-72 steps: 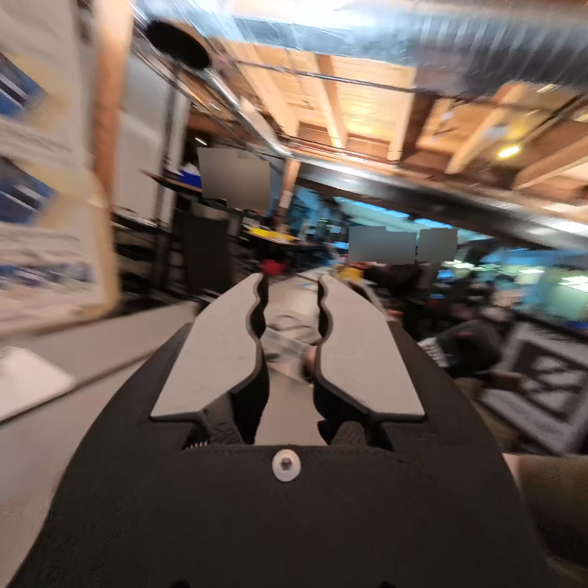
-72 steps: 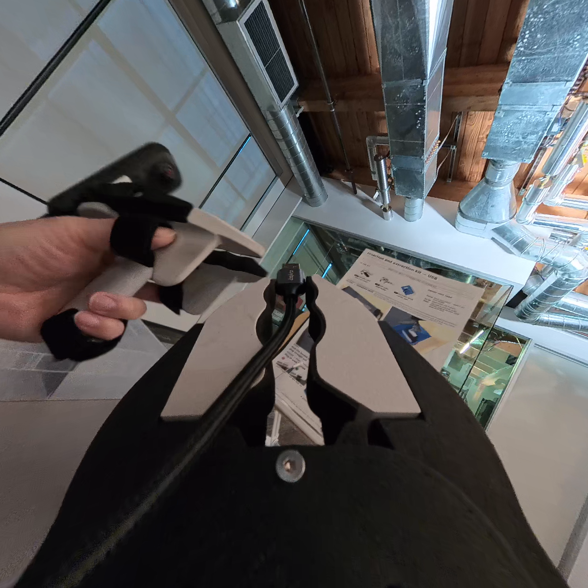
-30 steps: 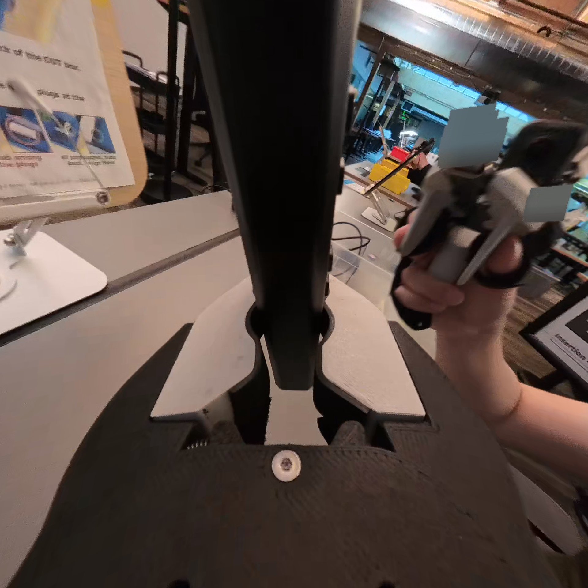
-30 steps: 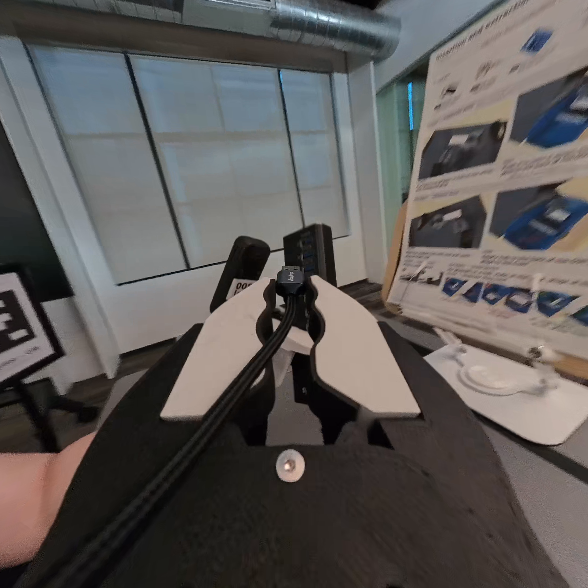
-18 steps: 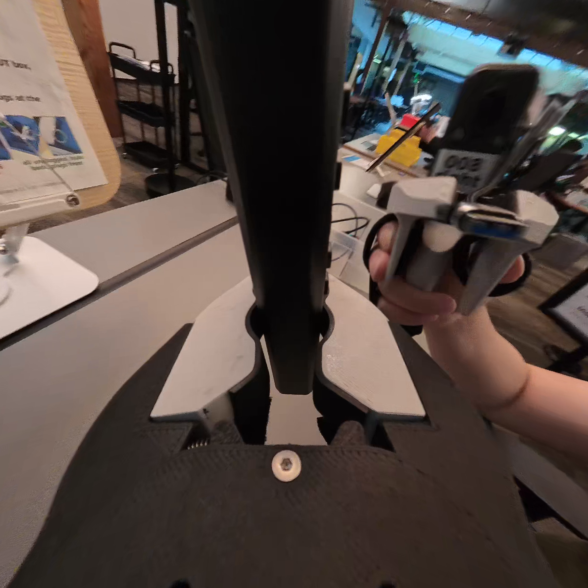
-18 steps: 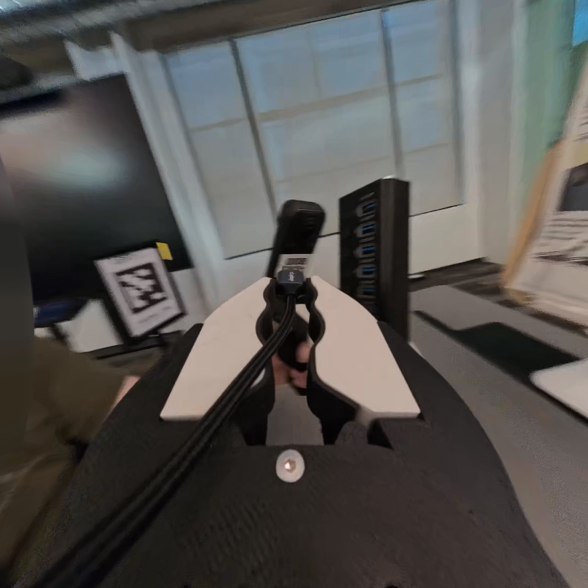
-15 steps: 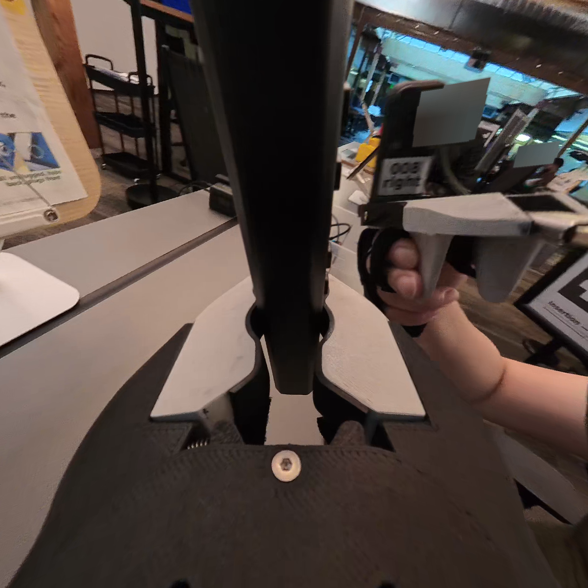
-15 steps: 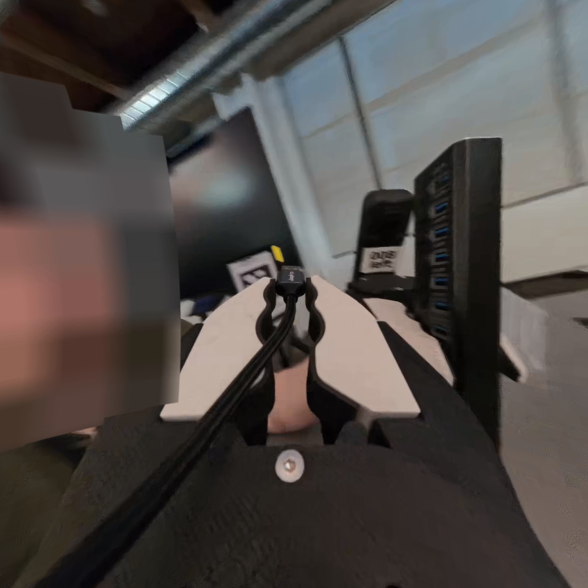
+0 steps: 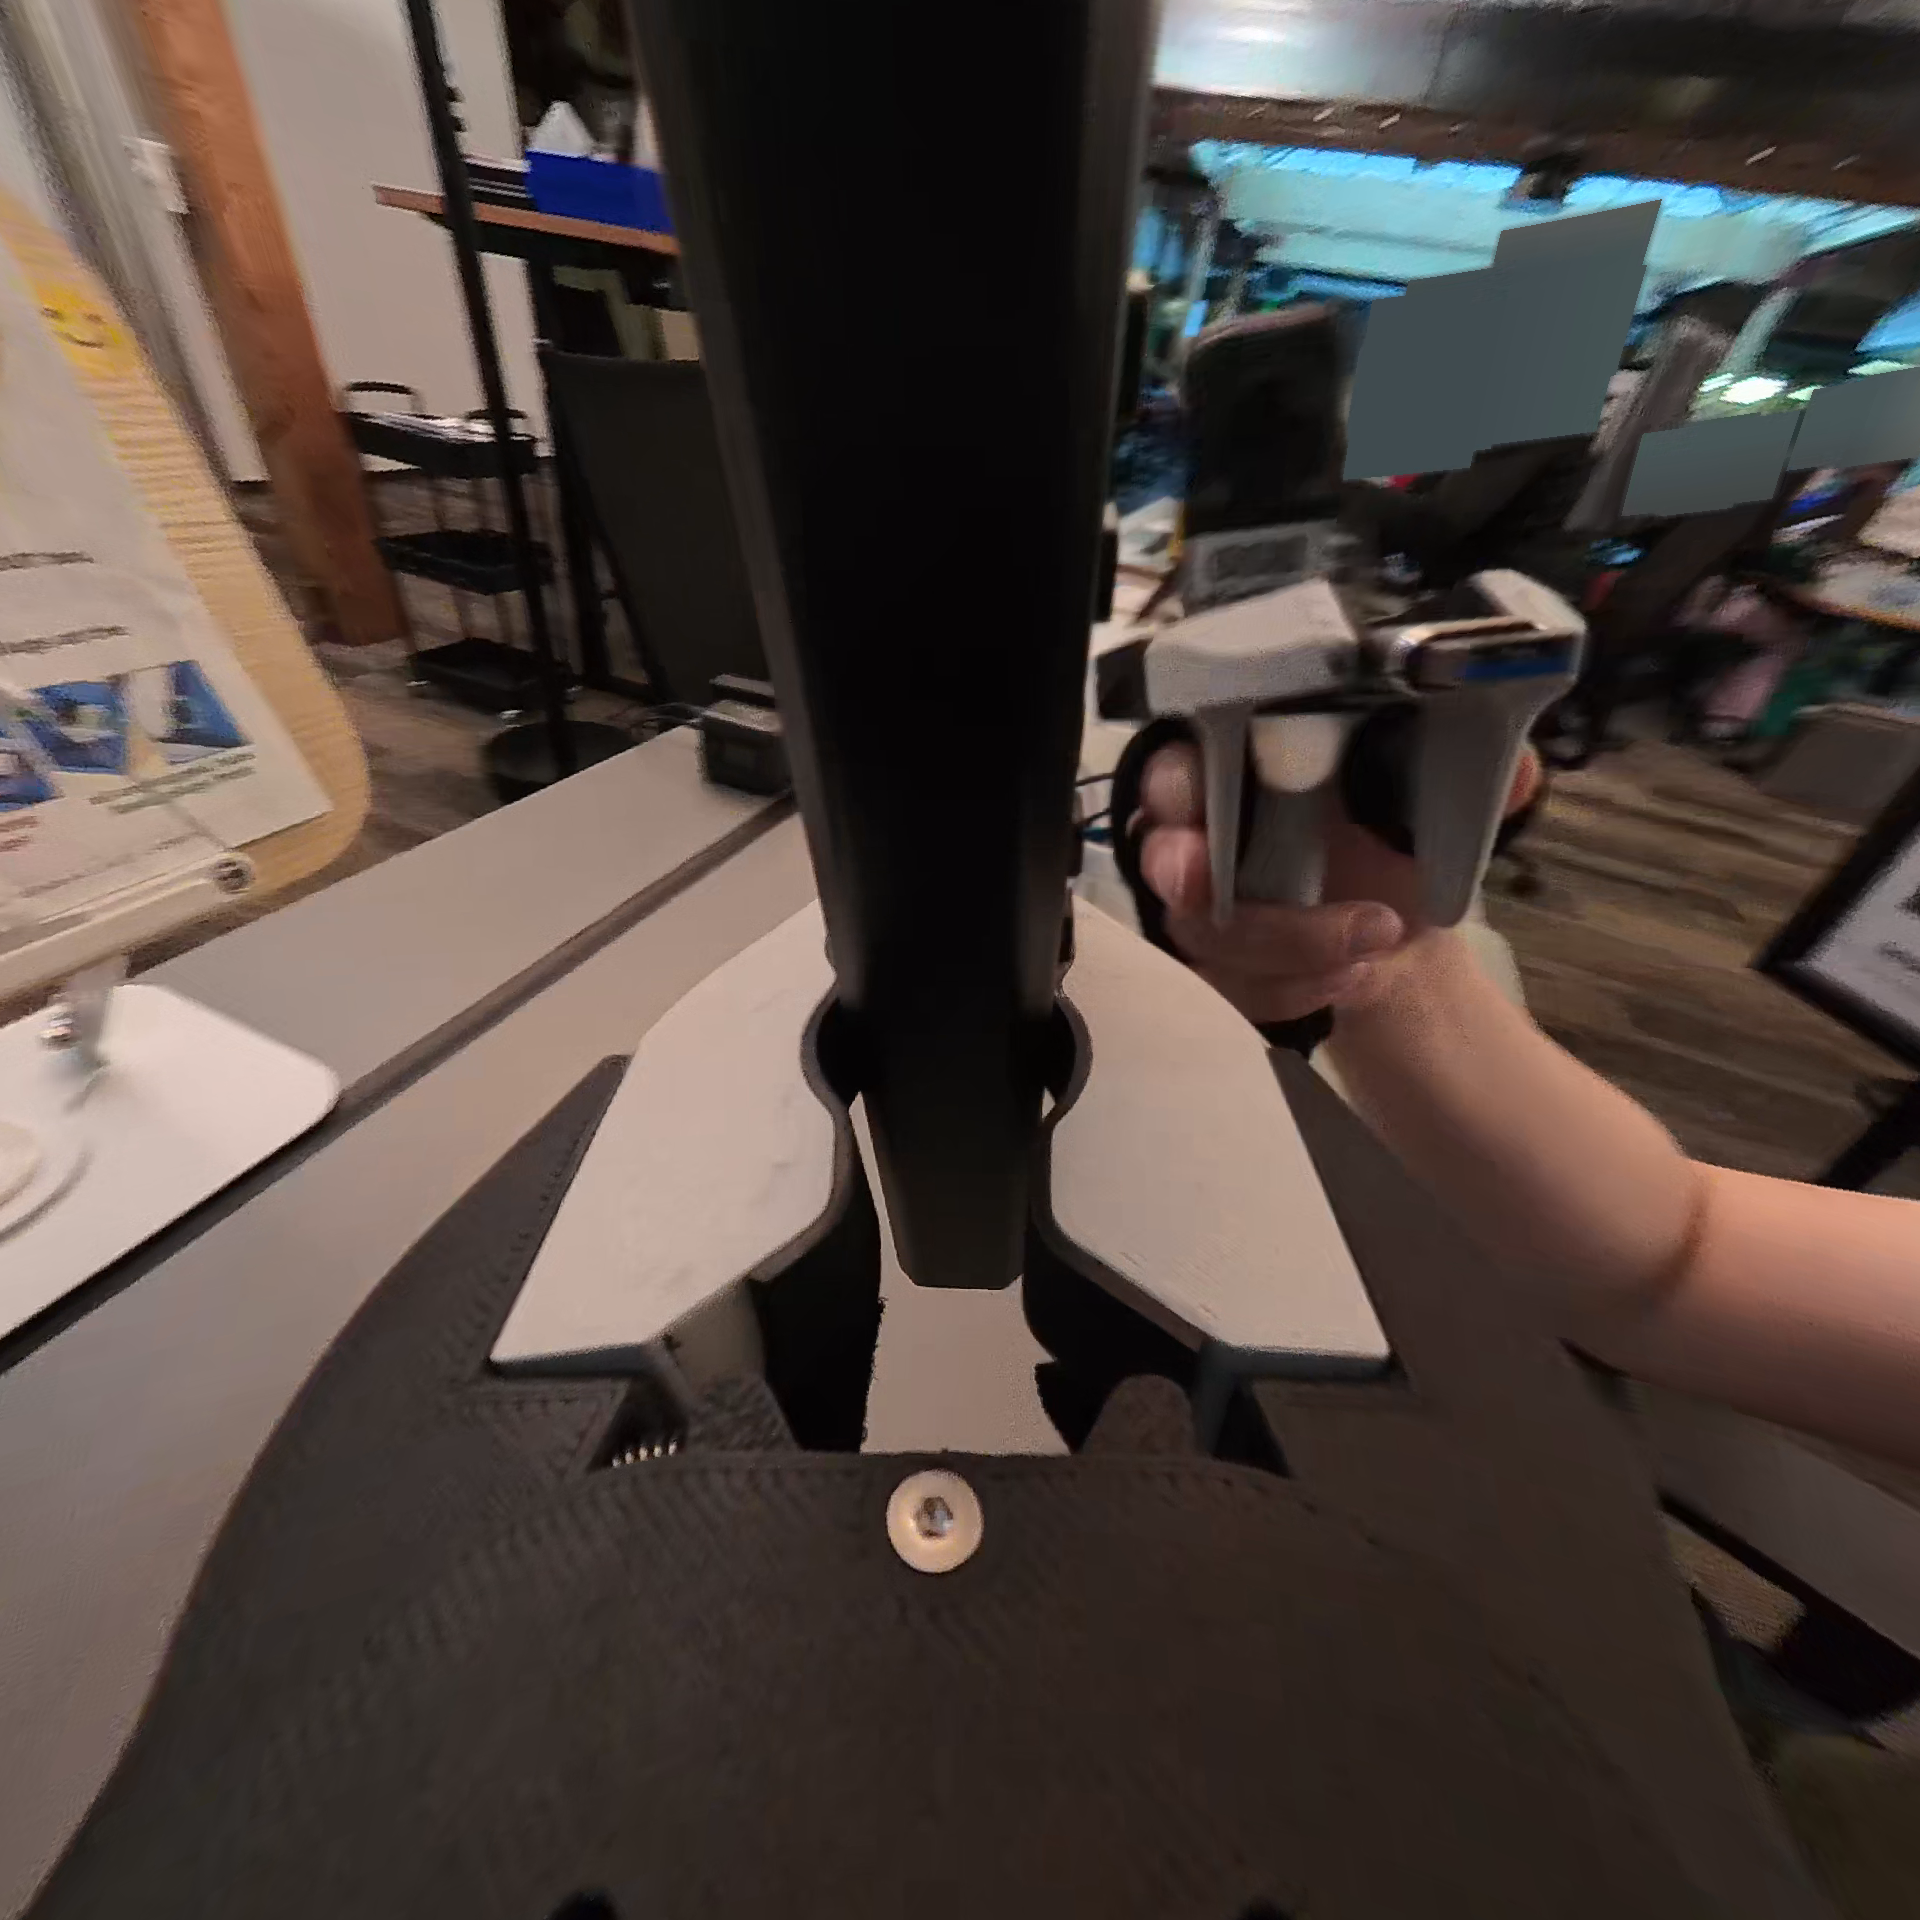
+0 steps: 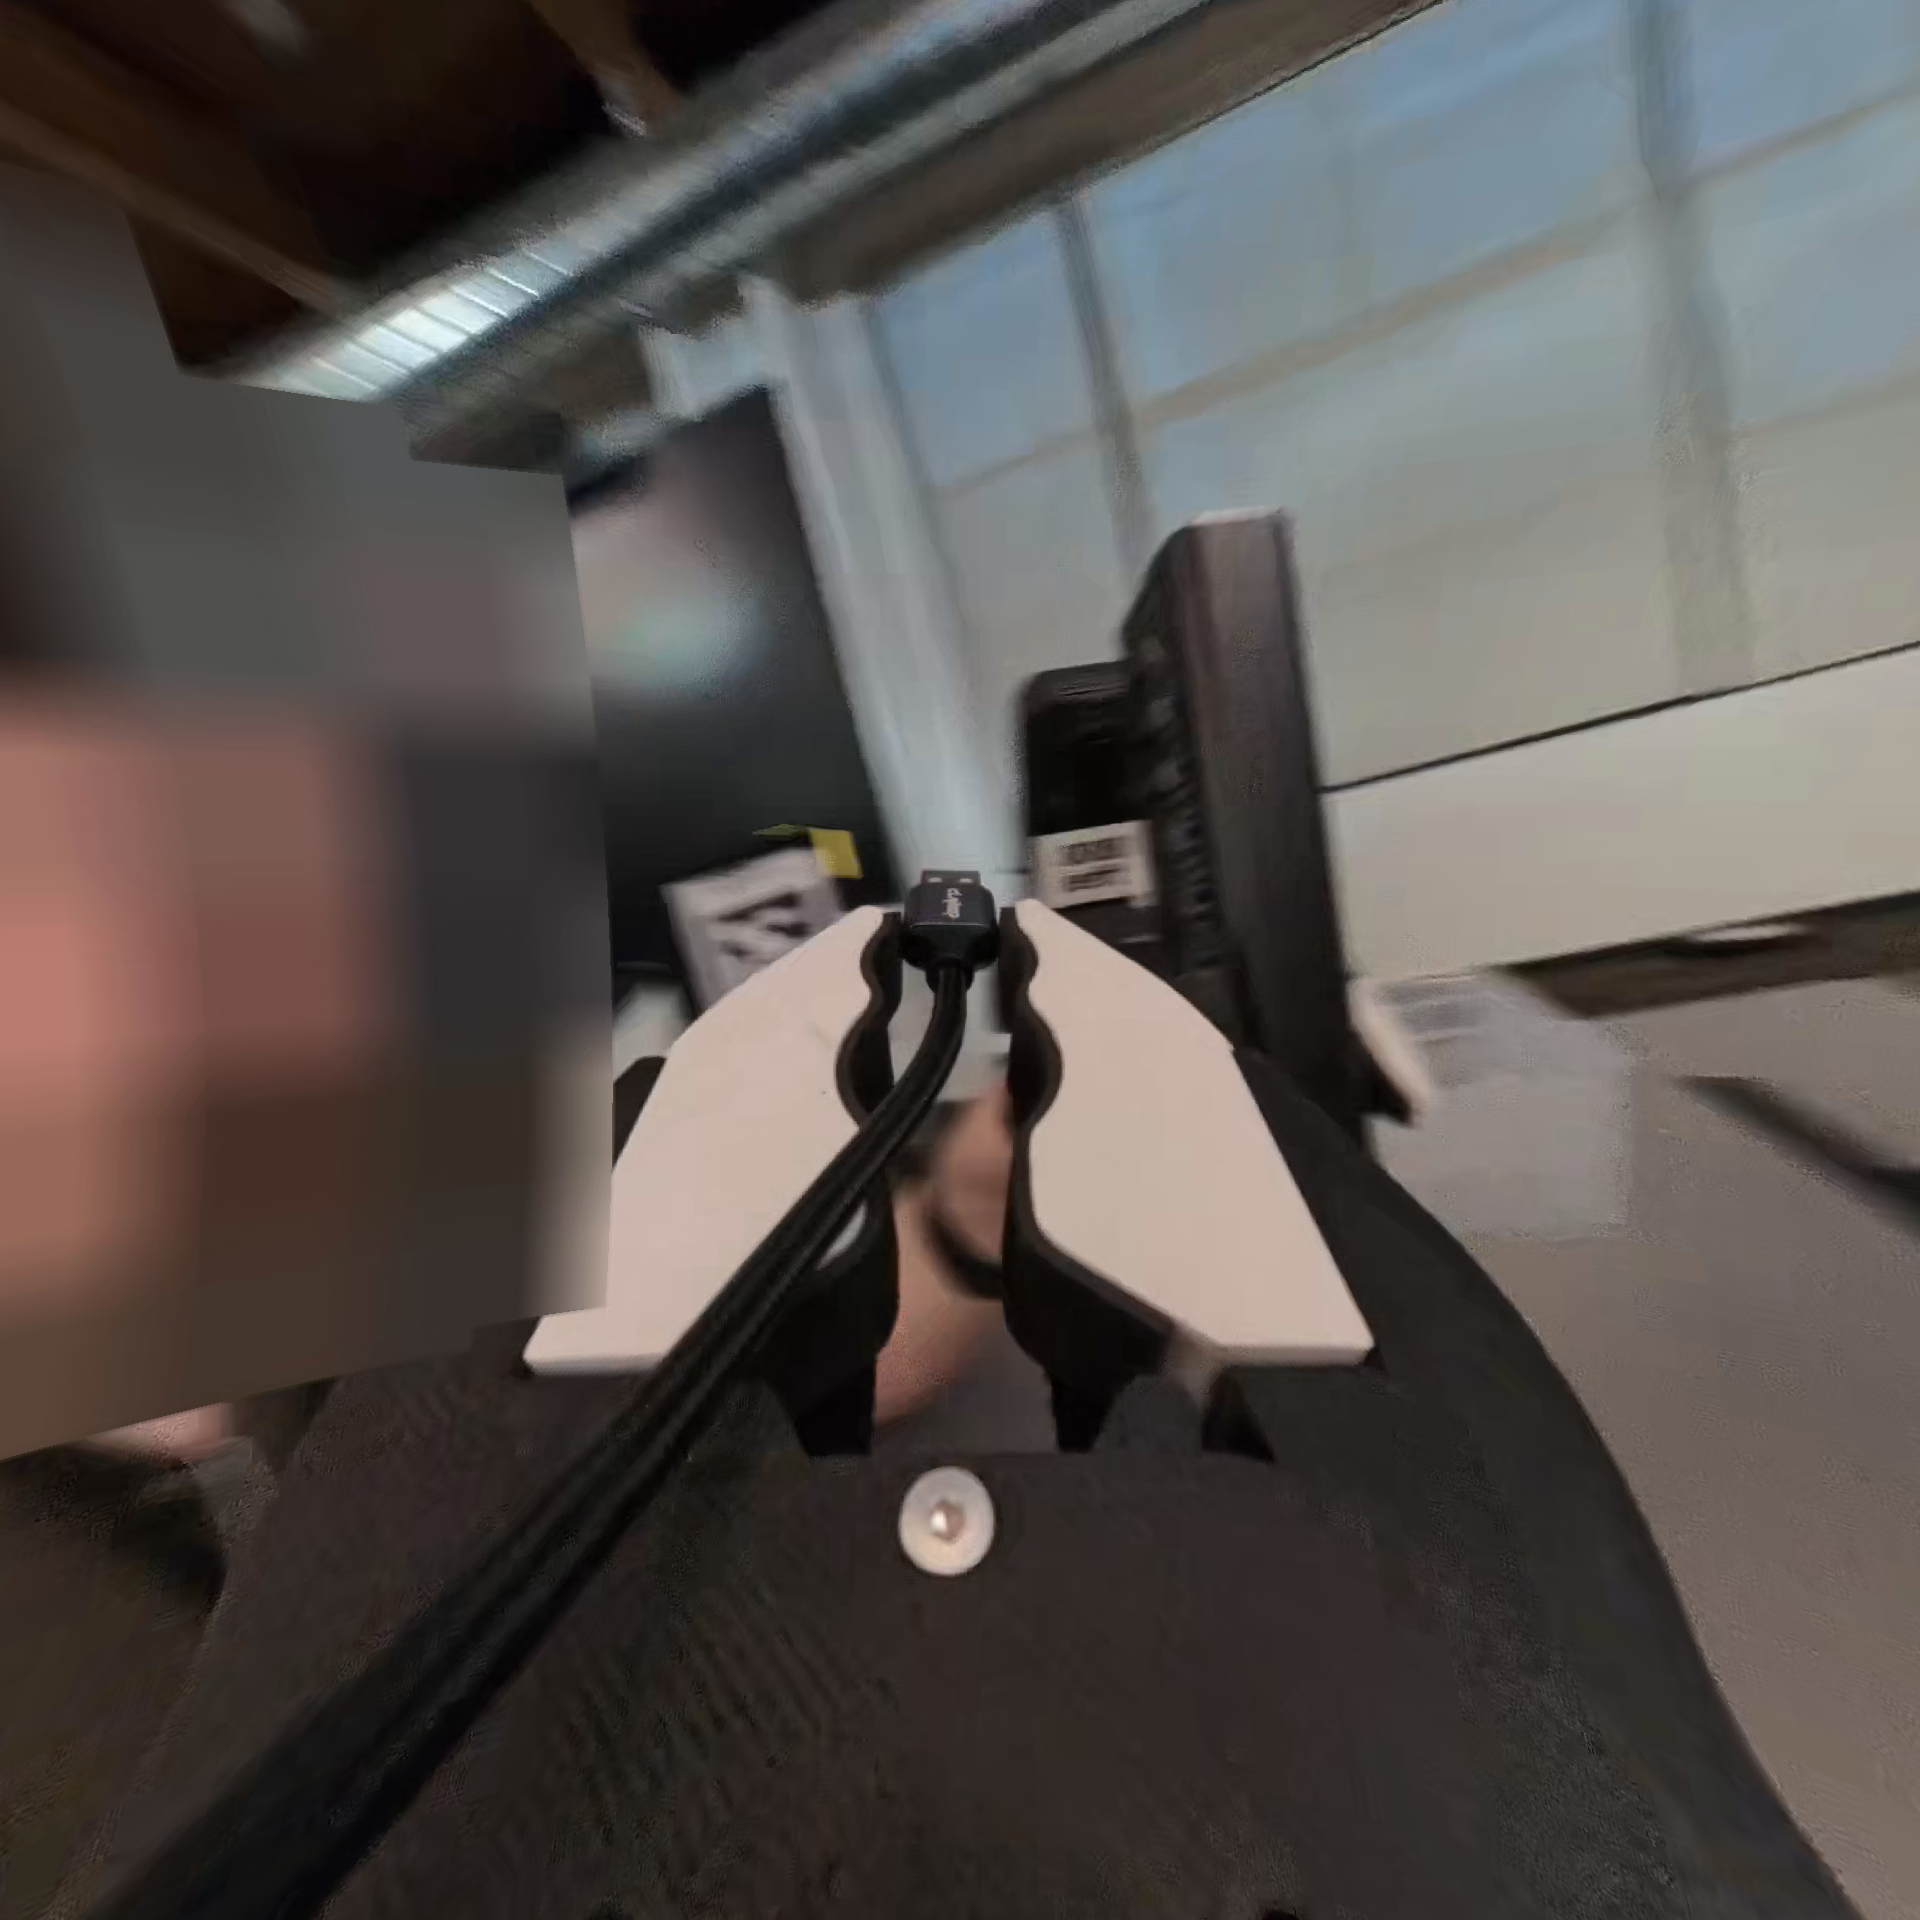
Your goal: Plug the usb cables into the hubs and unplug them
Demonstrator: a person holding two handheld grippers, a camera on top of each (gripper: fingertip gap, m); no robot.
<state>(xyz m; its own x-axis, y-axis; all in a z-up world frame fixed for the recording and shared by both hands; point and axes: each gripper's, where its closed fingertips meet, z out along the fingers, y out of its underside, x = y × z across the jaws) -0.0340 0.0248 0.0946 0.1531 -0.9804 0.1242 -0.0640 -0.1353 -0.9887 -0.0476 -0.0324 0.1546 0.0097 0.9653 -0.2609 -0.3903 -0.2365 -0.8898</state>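
While the left hand-held gripper [image 9: 943, 1023] clamps the hub [image 9: 904, 520], the right hand-held gripper [image 10: 948, 914] pinches the usb cable [image 10: 940, 997].

Daylight is pouring through the windows [image 10: 1455, 343] ahead of your right gripper, and motion blur is smearing that whole view. Your left view is staying sharper, blurring and bending toward the edges.

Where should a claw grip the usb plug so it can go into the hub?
Grip the dark moulded body of the usb plug from its two sides, as the right claw does now. That leaves the metal tip sticking out ahead and the cable trailing back between the fingers, clear of the hub.
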